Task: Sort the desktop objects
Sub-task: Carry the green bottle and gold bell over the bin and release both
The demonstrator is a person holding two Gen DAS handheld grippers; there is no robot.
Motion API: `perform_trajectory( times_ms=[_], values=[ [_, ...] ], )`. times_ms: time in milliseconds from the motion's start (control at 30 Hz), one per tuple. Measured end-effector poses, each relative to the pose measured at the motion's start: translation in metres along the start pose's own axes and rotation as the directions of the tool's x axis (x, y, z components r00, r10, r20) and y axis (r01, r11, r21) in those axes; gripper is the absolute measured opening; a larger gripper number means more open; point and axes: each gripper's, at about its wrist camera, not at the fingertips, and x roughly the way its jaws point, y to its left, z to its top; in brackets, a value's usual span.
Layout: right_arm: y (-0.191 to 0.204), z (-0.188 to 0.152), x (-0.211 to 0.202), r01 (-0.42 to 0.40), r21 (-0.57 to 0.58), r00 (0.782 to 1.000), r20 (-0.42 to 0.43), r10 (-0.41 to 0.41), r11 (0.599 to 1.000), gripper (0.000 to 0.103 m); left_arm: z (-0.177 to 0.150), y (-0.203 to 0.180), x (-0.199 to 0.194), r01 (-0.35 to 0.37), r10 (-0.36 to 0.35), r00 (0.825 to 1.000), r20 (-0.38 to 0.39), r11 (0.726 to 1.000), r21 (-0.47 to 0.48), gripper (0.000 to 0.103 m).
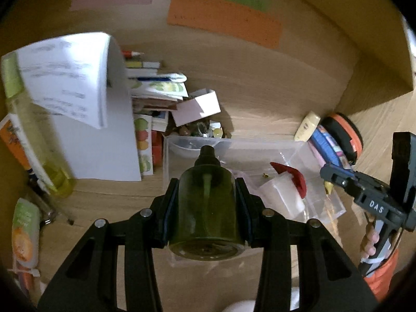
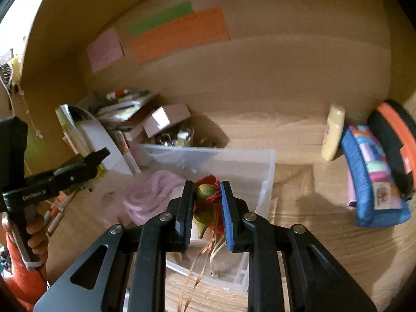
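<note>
- The dark green bottle (image 1: 209,202) lay clamped across its body between the fingers of the left gripper (image 1: 208,200), cap pointing away from the hand and base toward it, held in the air above the near edge of the clear plastic bin (image 1: 260,150).
- The right gripper (image 2: 207,208) had its fingers closed on a small ornament (image 2: 205,195) of yellow-green pieces bound in red cord, with tan strands dangling below, also over the bin.
- The bin stood near the middle of the table (image 2: 312,234), its far wall toward the back edge; it already held a pink coil (image 2: 153,195) and a white container with a red lid (image 1: 286,187).
- Judged from this, both hands were carrying items to be sorted, and each needed a steady grip until a bare spot was found.
- The bottle was smooth and round, so it would likely roll if released on its side; lowering it base-first seemed wiser.
- The dangling strands could snag on the bin's rim, so the ornament should be set down from well above the wall.
- Clutter crowded the back left corner: papers (image 1: 78,78), a small box (image 1: 200,106) and a yellow bottle (image 1: 39,143); a blue pouch (image 2: 374,176) leaned at the right edge.
</note>
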Motion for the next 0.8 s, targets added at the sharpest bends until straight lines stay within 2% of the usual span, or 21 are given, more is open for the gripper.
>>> perform_trajectory(
  times_ms=[333, 600, 667, 800],
  values=[
    [0.003, -0.011, 0.021, 0.018, -0.034, 0.998, -0.066, -0.021, 0.999, 0.018, 0.003, -0.009, 0.038, 0.008, -0.007, 0.997, -0.072, 1.0, 0.016, 0.041],
    [0.006, -0.013, 0.02, 0.03, -0.065, 0.997, -0.07, -0.035, 0.997, 0.019, -0.001, -0.012, 0.048, 0.001, 0.002, 0.995, -0.1, 0.999, 0.036, 0.041],
    [0.006, -0.013, 0.019, 0.025, -0.06, 0.997, -0.071, -0.03, 0.998, 0.023, -0.001, -0.012, 0.046, 0.001, 0.003, 0.995, -0.098, 0.999, 0.038, 0.041],
    [0.009, -0.012, 0.017, 0.033, -0.058, 0.998, -0.056, -0.036, 0.998, 0.038, 0.0, -0.015, 0.04, 0.002, 0.001, 0.996, -0.088, 0.999, 0.04, 0.043]
  ],
)
